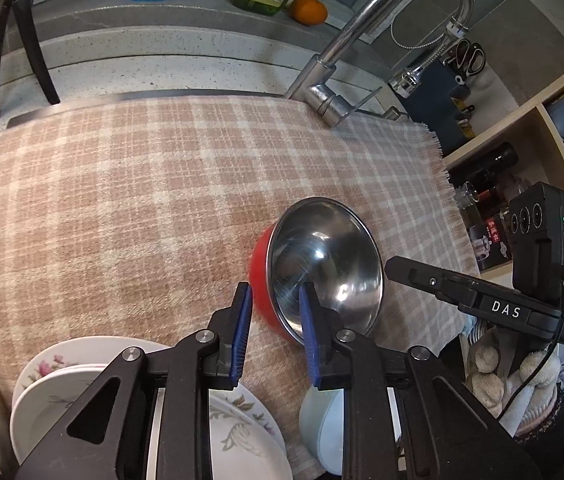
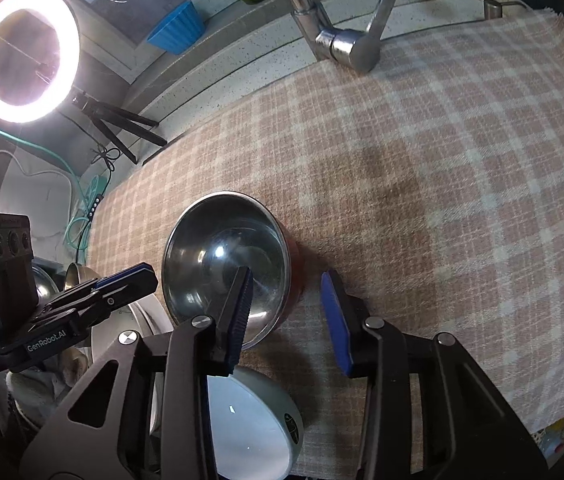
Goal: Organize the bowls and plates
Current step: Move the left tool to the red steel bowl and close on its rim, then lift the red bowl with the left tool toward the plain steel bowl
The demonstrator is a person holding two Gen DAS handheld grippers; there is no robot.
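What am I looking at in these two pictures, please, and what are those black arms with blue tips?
No robot here: a person holds a two-fingered gripper in each hand, each with a camera looking along its fingers. One picture is from the left gripper, the other from the right gripper. On the checked cloth is a steel bowl with a red outside; floral plates and a pale bowl sit nearer. Both grippers straddle the steel bowl's rim. The right one's fingers don't press it; whether the left grips it, I cannot tell.

A steel-lined red bowl [image 1: 324, 268] sits tilted on the checked cloth [image 1: 142, 184], near floral plates [image 1: 242, 432].
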